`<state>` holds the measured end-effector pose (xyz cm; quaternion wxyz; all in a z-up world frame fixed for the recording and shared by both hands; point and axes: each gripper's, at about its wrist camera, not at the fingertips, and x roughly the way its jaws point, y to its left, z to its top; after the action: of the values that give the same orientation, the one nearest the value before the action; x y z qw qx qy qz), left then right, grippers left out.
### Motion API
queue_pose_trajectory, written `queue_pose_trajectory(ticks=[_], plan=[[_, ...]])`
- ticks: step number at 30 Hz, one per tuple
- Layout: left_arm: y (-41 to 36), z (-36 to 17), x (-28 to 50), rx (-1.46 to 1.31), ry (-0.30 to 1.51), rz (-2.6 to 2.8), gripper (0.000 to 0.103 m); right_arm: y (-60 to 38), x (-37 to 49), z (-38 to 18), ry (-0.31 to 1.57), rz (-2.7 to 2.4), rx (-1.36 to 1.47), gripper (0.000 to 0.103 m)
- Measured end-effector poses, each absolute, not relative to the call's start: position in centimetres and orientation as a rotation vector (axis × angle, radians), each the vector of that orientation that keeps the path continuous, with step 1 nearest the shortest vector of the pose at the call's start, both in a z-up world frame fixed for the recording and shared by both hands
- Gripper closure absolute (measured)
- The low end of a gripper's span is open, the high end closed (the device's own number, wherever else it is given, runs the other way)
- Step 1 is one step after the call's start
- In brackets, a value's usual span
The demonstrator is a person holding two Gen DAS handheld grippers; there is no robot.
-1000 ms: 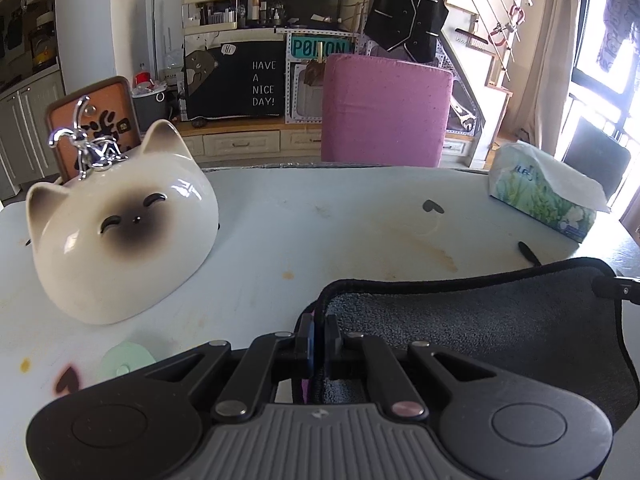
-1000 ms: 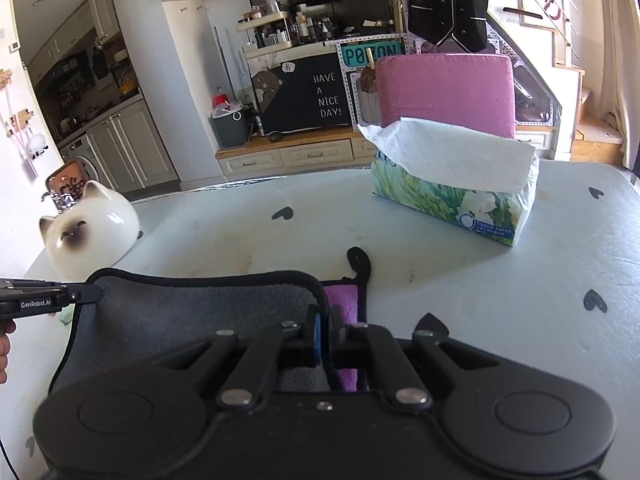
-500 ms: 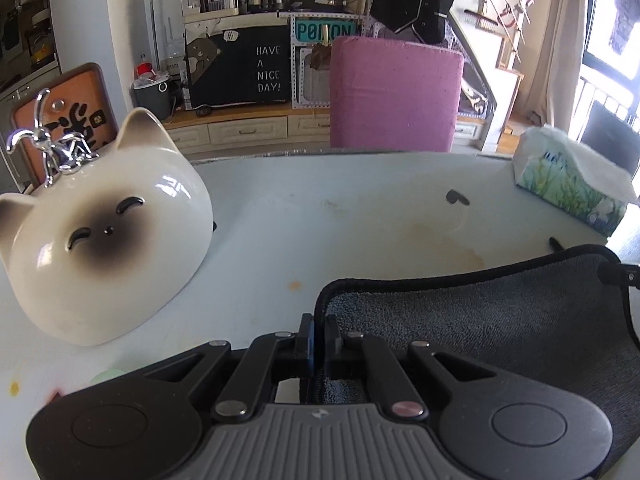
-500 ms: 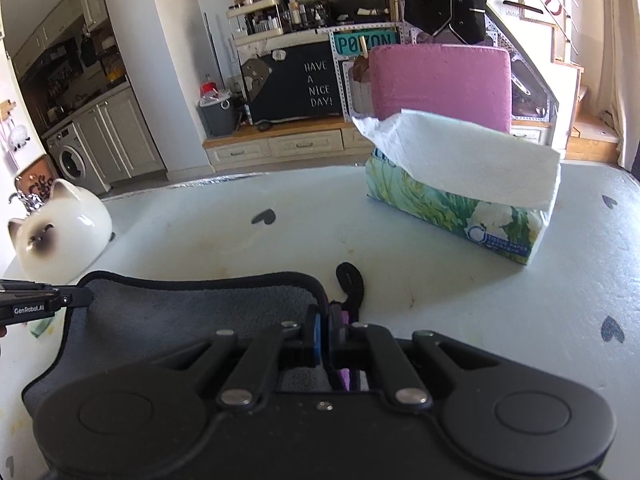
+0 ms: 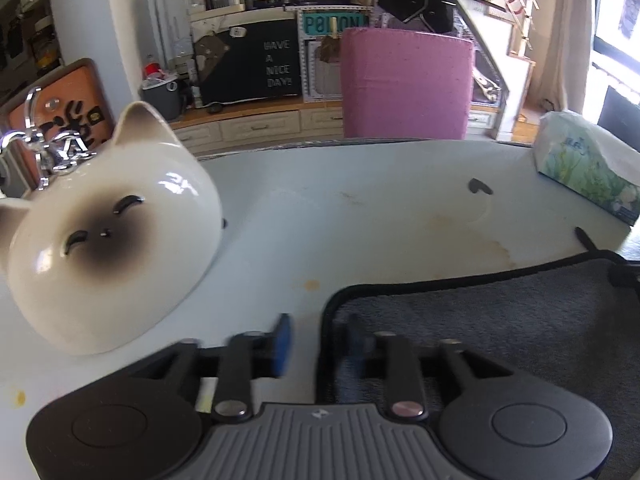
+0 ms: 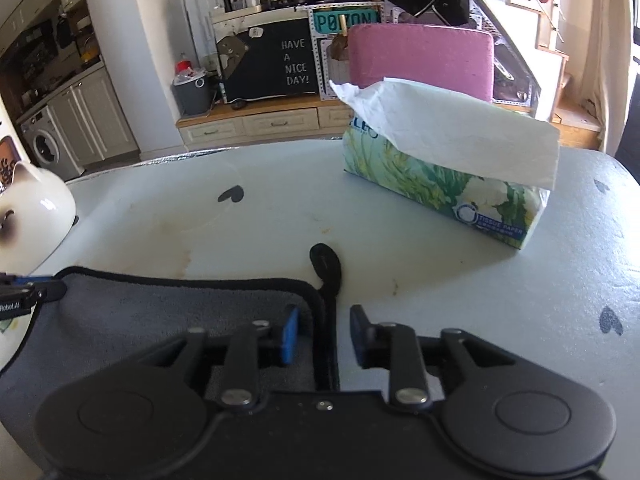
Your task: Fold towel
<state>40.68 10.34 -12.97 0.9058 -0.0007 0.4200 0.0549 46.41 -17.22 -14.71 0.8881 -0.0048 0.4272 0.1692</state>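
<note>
My left gripper (image 5: 318, 340) has its fingers parted, one on either side of the black-piped corner of the grey towel (image 5: 500, 328), gripping nothing; my right gripper (image 6: 323, 334) is likewise spread, its fingers straddling the towel's other corner and the hanging loop (image 6: 326, 264) without pinching either. The towel lies on the tabletop (image 5: 380, 216) with its far hem running between my two grippers, on the near side of the brown stain (image 6: 176, 240); I judge that one fold is laid and more folding remains. The risk I see is in how I leave. My fingers sit so close around the piped edge that lifting away crookedly could snag the hem or the loop and drag the top layer askew, undoing the alignment. I cannot tell from here whether the layers beneath match at the near edge, so a crooked fold may already be hiding under my palms. The ceramic cat (image 5: 108, 236) stands just left of the towel corner, and a wide swing of my left gripper could knock it; it looks heavy and glossy, likely to slide or chip. The tissue box (image 6: 444, 184) sits beyond the loop, and its loose sheet could catch my right fingers if I reach forward carelessly.
</note>
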Motion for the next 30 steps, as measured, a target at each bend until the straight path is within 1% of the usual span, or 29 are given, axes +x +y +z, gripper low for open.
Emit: queue_pose_trajectory(ticks=[1,2,4,5,7,8,9,10,11,12,13,16,30], plan=[[10.5,-13.0,40.6,-0.005,0.868,0.116,0.051,-17.2,46.4,-14.7,0.890,0.349,-0.014,0.068],[10.6,-13.0,40.6,-0.007,0.869,0.116,0.048,-17.3,46.4,-14.7,0.891,0.346,-0.015,0.067],[10.7,-13.0,40.4,-0.006,0.874,0.107,0.037,-17.3,46.4,-14.8,0.892,0.346,-0.015,0.063],[10.7,-13.0,40.4,-0.004,0.875,0.105,0.034,-17.4,46.4,-14.8,0.893,0.346,-0.015,0.061],[10.5,-13.0,40.2,-0.002,0.881,0.091,0.021,-17.4,46.3,-14.9,0.894,0.346,-0.018,0.054],[10.4,-12.9,40.1,-0.005,0.883,0.080,0.018,-17.5,46.3,-14.9,0.894,0.346,-0.016,0.051],[10.3,-12.8,40.1,-0.009,0.886,0.074,0.007,-17.5,46.3,-14.9,0.892,0.346,-0.012,0.043],[10.1,-12.7,40.0,-0.011,0.886,0.069,0.000,-17.6,46.2,-14.8,0.886,0.344,-0.006,0.031],[10.0,-12.5,39.9,-0.008,0.877,0.069,0.000,-17.7,46.0,-14.7,0.880,0.343,-0.002,0.025],[9.8,-12.3,39.7,-0.004,0.871,0.070,0.000,-17.8,45.9,-14.6,0.873,0.344,0.000,0.015],[9.6,-12.1,39.6,-0.001,0.870,0.071,0.000,-17.8,45.8,-14.4,0.868,0.348,0.002,0.009],[9.2,-11.4,39.1,0.001,0.873,0.074,0.000,-17.9,45.2,-13.7,0.858,0.355,0.005,0.001],[8.7,-6.3,34.3,-0.058,0.819,0.106,0.000,-18.2,40.7,-9.2,0.800,0.336,-0.036,0.000]])
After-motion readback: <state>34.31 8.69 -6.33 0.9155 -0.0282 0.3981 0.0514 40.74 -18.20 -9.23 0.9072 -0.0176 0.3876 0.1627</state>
